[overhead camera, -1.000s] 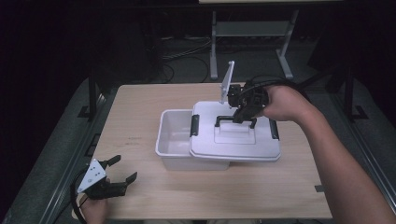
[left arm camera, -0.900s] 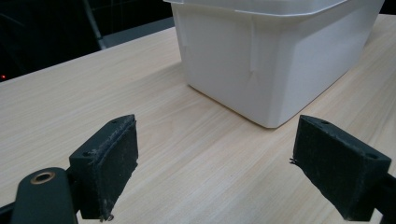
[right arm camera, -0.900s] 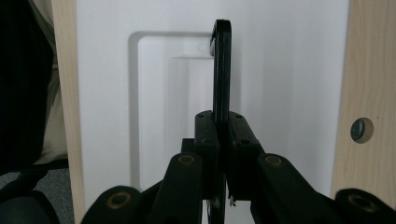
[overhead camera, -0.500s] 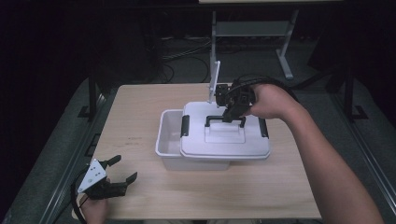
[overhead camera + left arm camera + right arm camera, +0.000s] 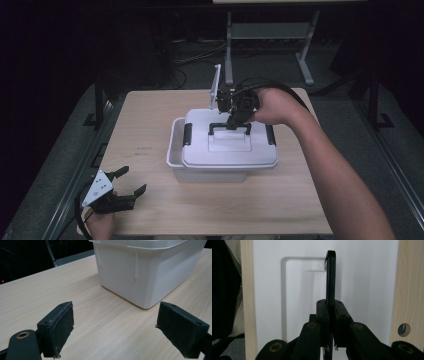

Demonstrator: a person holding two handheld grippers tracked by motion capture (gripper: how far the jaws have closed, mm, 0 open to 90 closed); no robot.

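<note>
A white lidded bin (image 5: pixel 210 165) stands mid-surface (image 5: pixel 150 130), the one bulky obstacle on the wooden top. The right hand-held gripper (image 5: pixel 235 120) and forearm reach across its lid (image 5: pixel 230 150), jaws pinched on the black handle (image 5: pixel 330 277), blocking approach from the near right. Bare wood lies open left of the bin and along the near edge, where the left hand-held gripper (image 5: pixel 125 187) rests, jaws spread wide.

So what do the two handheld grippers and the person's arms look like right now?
Both are black linkage grippers with brass-coloured pivots and flat black pads. The left gripper carries a grey three-cornered plate and a black cable; the right gripper trails looping black cable. Forearms are bare, without sleeves.
</note>
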